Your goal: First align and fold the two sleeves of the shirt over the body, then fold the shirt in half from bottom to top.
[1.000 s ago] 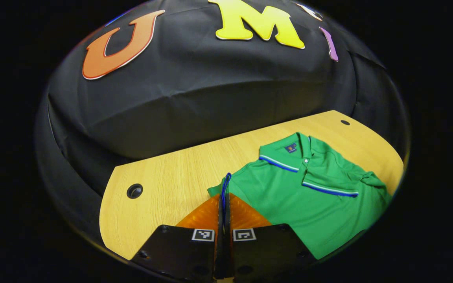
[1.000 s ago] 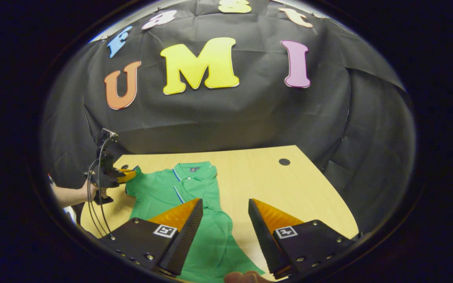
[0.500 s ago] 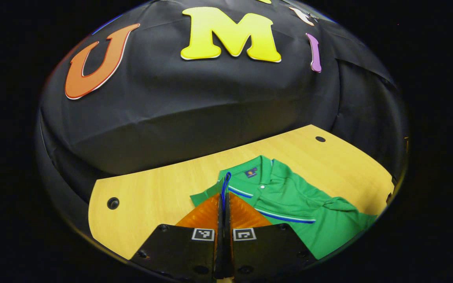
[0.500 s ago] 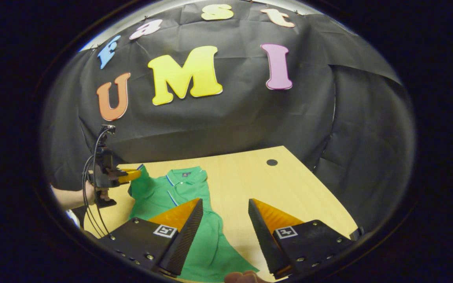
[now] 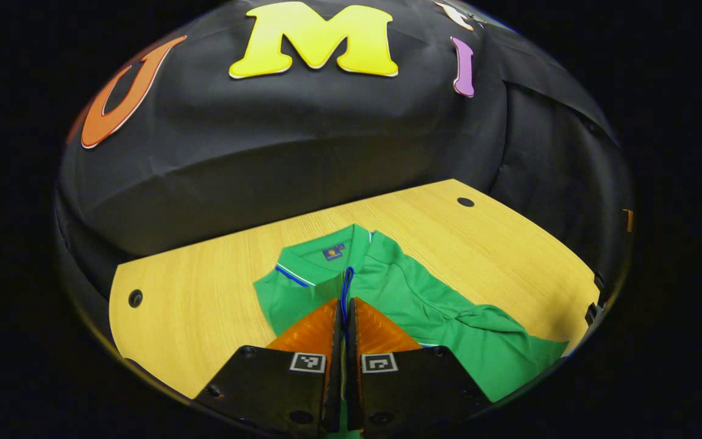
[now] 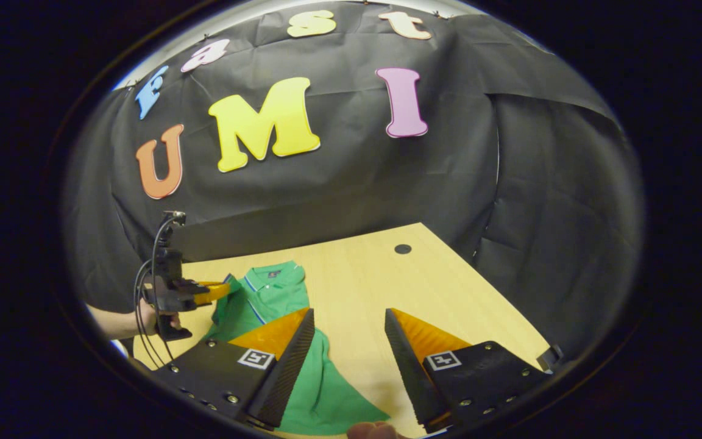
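A green polo shirt (image 5: pixel 442 311) with blue and white trim lies on the wooden table (image 5: pixel 217 292), collar toward the booth wall. My left gripper (image 5: pixel 346 305) is shut on the trimmed hem of the shirt's sleeve (image 5: pixel 346 283), held up over the shirt's body just below the collar. In the right gripper view the same shirt (image 6: pixel 265 299) lies at the lower left, and the left gripper (image 6: pixel 220 291) with its pinched sleeve is there in a person's hand (image 6: pixel 150 314). My right gripper (image 6: pixel 348 329) hangs open above the table by the shirt's right edge, holding nothing.
The table has a round cable hole at the far right (image 5: pixel 465 202) and another at the near left (image 5: pixel 135 298). Black cloth walls close in behind and to the right. Bare wood (image 6: pixel 424 286) stretches right of the shirt. Cables (image 6: pixel 144 286) trail from the left gripper.
My left gripper has carried the pinched sleeve rightward, from beside the shirt to over its body near the collar. My right gripper has stayed open and drifted a little right of the shirt.
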The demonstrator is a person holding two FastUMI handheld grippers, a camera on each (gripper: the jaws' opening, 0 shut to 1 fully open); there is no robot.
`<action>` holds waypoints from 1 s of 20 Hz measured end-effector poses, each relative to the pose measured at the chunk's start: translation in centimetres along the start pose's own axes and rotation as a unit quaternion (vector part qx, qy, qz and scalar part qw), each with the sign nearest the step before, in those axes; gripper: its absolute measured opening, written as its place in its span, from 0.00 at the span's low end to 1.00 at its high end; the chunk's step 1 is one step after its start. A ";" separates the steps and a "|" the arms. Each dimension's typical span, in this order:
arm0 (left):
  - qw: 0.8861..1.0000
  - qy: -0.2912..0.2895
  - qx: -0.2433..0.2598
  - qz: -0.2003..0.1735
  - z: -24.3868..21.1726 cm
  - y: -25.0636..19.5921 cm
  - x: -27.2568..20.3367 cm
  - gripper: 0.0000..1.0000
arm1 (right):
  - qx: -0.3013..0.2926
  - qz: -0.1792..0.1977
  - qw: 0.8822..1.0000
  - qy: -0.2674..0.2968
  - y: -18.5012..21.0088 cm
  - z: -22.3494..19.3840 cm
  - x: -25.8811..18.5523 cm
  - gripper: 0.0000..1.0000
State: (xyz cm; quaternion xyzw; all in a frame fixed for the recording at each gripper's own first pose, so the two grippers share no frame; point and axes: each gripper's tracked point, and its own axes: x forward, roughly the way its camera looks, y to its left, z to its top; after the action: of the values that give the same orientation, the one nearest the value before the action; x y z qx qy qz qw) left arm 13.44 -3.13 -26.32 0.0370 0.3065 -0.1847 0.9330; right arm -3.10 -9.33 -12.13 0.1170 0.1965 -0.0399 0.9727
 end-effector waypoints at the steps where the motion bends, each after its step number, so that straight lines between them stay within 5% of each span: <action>1: 1.000 0.002 -0.002 0.001 -0.4 -0.2 -0.3 0.08 | -0.004 0.002 1.000 0.000 0.1 0.0 0.1 0.75; 3: 1.000 -0.001 -0.011 -0.007 -0.6 -1.0 -1.1 0.19 | -0.012 0.008 1.000 0.001 0.4 0.1 0.3 0.75; 5: 1.000 -0.004 -0.024 0.002 -0.9 -0.9 -2.5 0.56 | -0.023 0.018 1.000 0.010 1.0 -0.2 0.9 0.75; 6: 0.999 -0.007 -0.029 0.013 -1.0 -0.5 -3.3 0.86 | -0.029 0.024 0.999 0.013 1.3 -0.1 1.2 0.75; 8: 0.999 -0.009 -0.031 0.036 -1.5 0.2 -5.3 0.98 | -0.049 0.037 0.998 0.017 2.0 -0.3 1.8 0.75; 14: 0.996 0.016 -0.050 0.067 -6.1 0.4 -12.6 0.99 | -0.126 0.114 0.984 0.055 4.6 -2.9 3.5 0.75; 20: 0.996 0.064 -0.058 0.038 -12.8 -1.5 -18.9 0.99 | -0.216 0.201 0.947 0.123 5.6 -8.6 2.6 0.75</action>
State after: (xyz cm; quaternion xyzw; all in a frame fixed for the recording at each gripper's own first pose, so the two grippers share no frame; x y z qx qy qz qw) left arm -8.36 3.88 -25.56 0.0065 0.3739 -0.1288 0.9184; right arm -3.19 -1.88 -19.72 -0.0551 0.2905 0.2150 0.9308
